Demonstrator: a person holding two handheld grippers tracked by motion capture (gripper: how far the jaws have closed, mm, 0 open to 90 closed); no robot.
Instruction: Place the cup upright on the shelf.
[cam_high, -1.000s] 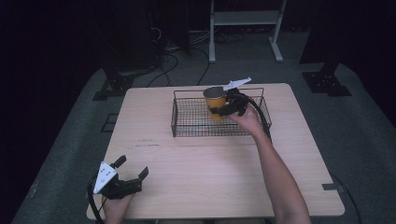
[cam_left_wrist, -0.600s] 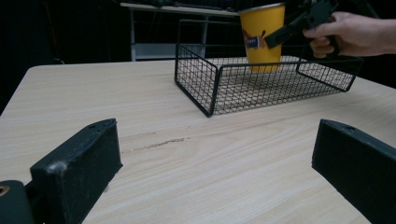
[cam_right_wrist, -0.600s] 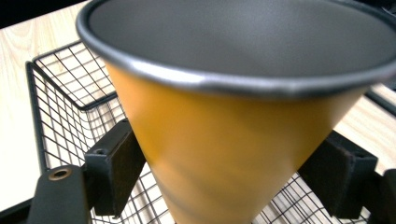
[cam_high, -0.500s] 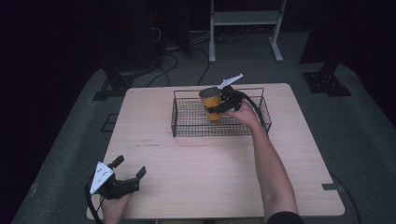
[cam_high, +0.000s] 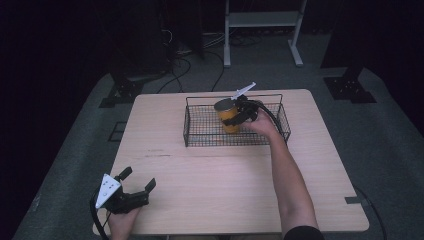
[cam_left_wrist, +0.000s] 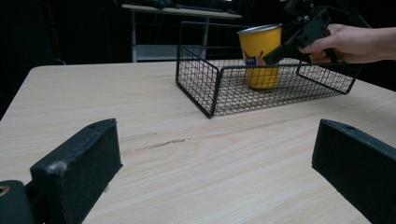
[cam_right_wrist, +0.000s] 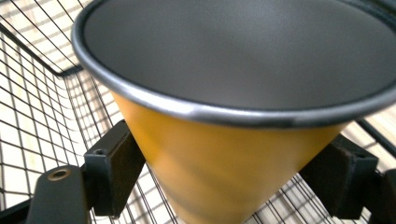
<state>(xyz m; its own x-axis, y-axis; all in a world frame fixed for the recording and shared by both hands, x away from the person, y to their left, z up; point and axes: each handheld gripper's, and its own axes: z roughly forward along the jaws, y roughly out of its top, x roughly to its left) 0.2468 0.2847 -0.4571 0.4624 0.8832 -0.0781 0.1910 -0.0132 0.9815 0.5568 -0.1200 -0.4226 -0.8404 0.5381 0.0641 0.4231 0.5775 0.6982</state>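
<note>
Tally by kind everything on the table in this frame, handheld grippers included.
Wire basket: 1
Yellow cup: 1, standing in the basket
Grippers: 2, the left gripper open over the near corner, the right gripper shut on the cup
Total: 4

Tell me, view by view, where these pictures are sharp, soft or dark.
High view: table evenly lit, surroundings nearly black. Left gripper view: wood grain crisp, the near jaws slightly soft, background dark. Right gripper view: yellow cup very close and blurred, with soft glare on its metal rim; wire basket sharper.
</note>
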